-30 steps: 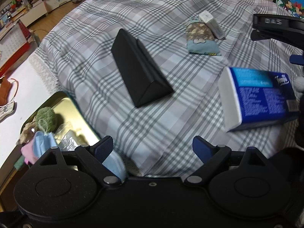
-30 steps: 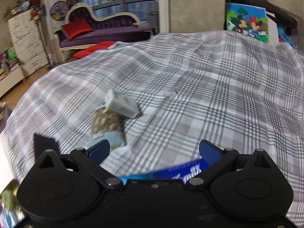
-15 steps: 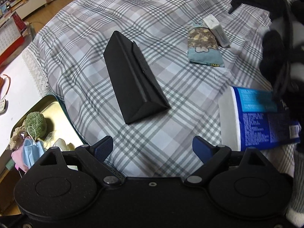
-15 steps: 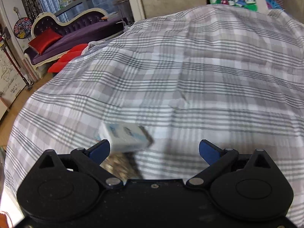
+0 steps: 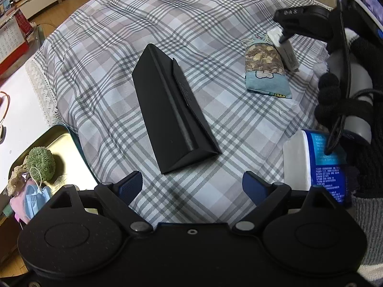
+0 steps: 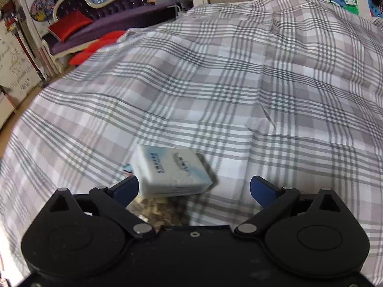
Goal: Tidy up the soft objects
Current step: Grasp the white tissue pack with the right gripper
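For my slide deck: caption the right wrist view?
Open right tool poised over a small white tissue pack on the plaid bedspread.

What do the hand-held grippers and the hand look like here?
Both hand-held grippers (left, right) are matte black, with twin round discs, silver pivot pins and blue ribbed fingertip pads. In the left wrist view, a black knit glove, grey-striped cuff and black cable.

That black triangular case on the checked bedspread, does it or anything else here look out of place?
Somewhat. The black triangular case looks stiff, a hard thing among soft ones, and lies slantwise on the bedspread. The small white packet leans on the patterned pouch instead of lying flat. Nothing looks spilled or damaged.
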The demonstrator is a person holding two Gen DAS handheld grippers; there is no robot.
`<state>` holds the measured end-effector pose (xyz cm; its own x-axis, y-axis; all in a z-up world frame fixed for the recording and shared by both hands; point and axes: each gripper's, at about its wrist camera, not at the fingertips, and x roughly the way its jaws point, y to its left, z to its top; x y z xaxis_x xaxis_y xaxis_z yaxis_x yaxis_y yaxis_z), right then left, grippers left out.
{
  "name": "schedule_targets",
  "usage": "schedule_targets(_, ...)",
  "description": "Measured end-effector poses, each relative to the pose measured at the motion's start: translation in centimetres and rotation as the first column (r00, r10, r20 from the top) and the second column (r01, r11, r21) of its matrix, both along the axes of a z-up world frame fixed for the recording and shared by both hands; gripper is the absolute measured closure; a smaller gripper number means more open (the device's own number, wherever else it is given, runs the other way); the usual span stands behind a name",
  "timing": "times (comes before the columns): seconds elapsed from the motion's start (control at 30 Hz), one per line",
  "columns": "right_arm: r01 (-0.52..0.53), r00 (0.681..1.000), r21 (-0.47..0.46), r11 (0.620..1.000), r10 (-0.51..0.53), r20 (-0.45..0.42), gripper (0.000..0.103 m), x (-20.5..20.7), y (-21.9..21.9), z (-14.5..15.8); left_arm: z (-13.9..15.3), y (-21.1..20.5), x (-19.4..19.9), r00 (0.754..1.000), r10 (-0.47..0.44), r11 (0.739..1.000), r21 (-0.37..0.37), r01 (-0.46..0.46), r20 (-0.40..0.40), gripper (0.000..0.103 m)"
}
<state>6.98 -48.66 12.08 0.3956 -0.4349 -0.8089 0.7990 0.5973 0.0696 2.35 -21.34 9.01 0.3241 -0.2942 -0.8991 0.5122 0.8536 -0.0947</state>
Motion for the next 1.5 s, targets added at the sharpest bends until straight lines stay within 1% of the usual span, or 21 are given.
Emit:
schedule_targets(0.1, 0.031, 0.999, -0.004, 1.000, -0.031, -0.011, 0.003, -0.4, -0.8, -0.2, -0.2, -0.3, 0.4, 1.000, -0.004, 1.000, 0.003, 0.004, -0.003, 0.015)
schedule_targets(0.23, 0.118, 0.992, -0.011, 0.993, -0.118, -0.040, 0.003, -1.5, -2.5, -0.4, -0.4, -0.6, 0.8, 1.000, -0.009, 1.000, 0.000, 0.009, -0.008, 0.015)
schedule_targets(0.37, 0.259, 0.963, 0.015, 0.966, -0.257, -0.080, 0.006, -3.8, -4.9, -1.0, -0.3, -0.9, 1.2, 1.000, -0.014, 1.000, -0.009, 0.014, -0.009, 0.015)
schedule_targets(0.4, 0.298, 0.953, 0.030, 0.954, -0.295, -0.072, 0.008, -4.6, -5.4, -1.1, -0.3, -1.0, 1.3, 1.000, -0.015, 1.000, -0.011, 0.015, -0.008, 0.015)
schedule_targets(0.47, 0.324, 0.945, 0.078, 0.943, -0.325, 0.010, 0.008, -5.9, -5.8, -0.7, -0.3, -1.2, 1.5, 1.000, -0.016, 1.000, -0.013, 0.016, -0.009, 0.015)
schedule_targets(0.57, 0.236, 0.965, 0.100, 0.967, -0.245, 0.089, 0.005, -5.5, -5.1, 0.2, -0.3, -1.4, 1.8, 1.000, -0.015, 1.000, -0.017, 0.015, -0.014, 0.015)
schedule_targets(0.73, 0.082, 0.990, 0.066, 0.994, -0.089, 0.113, 0.002, -1.6, -3.3, -0.2, -0.2, -1.6, 1.8, 1.000, -0.023, 1.000, -0.007, 0.023, -0.019, 0.015)
schedule_targets(0.8, 0.039, 0.996, 0.044, 0.998, -0.042, 0.081, 0.001, 0.0, -2.7, -0.9, 0.0, -1.6, 1.7, 0.999, -0.029, 1.000, 0.001, 0.029, -0.015, 0.015)
schedule_targets(0.87, 0.037, 0.999, 0.019, 0.999, -0.038, 0.022, 0.001, 1.0, -2.2, -1.9, 0.2, -1.6, 1.5, 0.999, -0.033, 0.999, 0.006, 0.033, -0.009, 0.015)
schedule_targets(0.93, 0.044, 0.998, 0.033, 0.998, -0.043, -0.036, 0.001, 1.7, -2.5, -3.2, 0.5, -1.5, 1.4, 0.999, -0.035, 0.999, 0.007, 0.035, -0.003, 0.015)
schedule_targets(1.0, 0.047, 0.998, 0.062, 0.997, -0.045, -0.035, 0.002, 1.6, -3.0, -3.9, 0.8, -1.4, 1.2, 0.999, -0.032, 0.999, 0.007, 0.032, 0.005, 0.015)
schedule_targets(1.07, 0.056, 0.998, 0.052, 0.997, -0.054, -0.034, 0.022, 1.3, -2.9, -3.3, 1.1, -1.2, 1.0, 1.000, -0.026, 1.000, 0.006, 0.026, 0.011, 0.015)
schedule_targets(1.1, 0.055, 0.998, 0.047, 0.997, -0.053, -0.033, 0.026, 1.1, -2.7, -2.9, 1.2, -1.2, 0.9, 1.000, -0.023, 1.000, 0.006, 0.023, 0.013, 0.015)
schedule_targets(1.17, 0.047, 0.998, 0.046, 0.998, -0.045, -0.032, 0.051, 0.5, -2.5, -2.6, 1.5, -1.1, 0.8, 1.000, -0.018, 1.000, 0.006, 0.018, 0.017, 0.015)
schedule_targets(1.23, 0.035, 0.999, 0.082, 0.996, -0.034, -0.016, 0.065, 0.1, -2.7, -2.2, 1.6, -1.0, 0.8, 1.000, -0.013, 1.000, 0.010, 0.013, 0.022, 0.015)
schedule_targets(1.27, 0.035, 0.999, 0.088, 0.996, -0.033, -0.020, 0.067, -0.1, -2.6, -2.1, 1.7, -1.1, 0.7, 1.000, -0.011, 1.000, 0.011, 0.011, 0.024, 0.015)
schedule_targets(1.33, 0.044, 0.997, 0.047, 0.998, -0.041, -0.072, 0.070, -0.5, -2.0, -1.7, 1.9, -1.3, 0.8, 1.000, -0.010, 1.000, 0.012, 0.010, 0.026, 0.015)
schedule_targets(1.37, 0.053, 0.993, 0.023, 0.998, -0.050, -0.103, 0.078, -0.7, -2.0, -1.7, 1.9, -1.5, 0.8, 1.000, -0.010, 1.000, 0.013, 0.010, 0.025, 0.015)
schedule_targets(1.43, 0.095, 0.979, -0.012, 0.995, -0.096, -0.180, 0.085, -1.9, -1.9, -2.0, 2.0, -2.1, 1.0, 1.000, -0.014, 1.000, 0.010, 0.014, 0.019, 0.015)
schedule_targets(1.47, 0.123, 0.974, -0.005, 0.992, -0.122, -0.190, 0.092, -2.8, -2.3, -2.2, 2.1, -2.6, 1.2, 1.000, -0.017, 1.000, 0.008, 0.017, 0.016, 0.015)
schedule_targets(1.5, 0.141, 0.978, 0.025, 0.990, -0.135, -0.160, 0.091, -3.8, -2.9, -2.1, 2.2, -3.1, 1.4, 1.000, -0.020, 1.000, 0.007, 0.020, 0.015, 0.015)
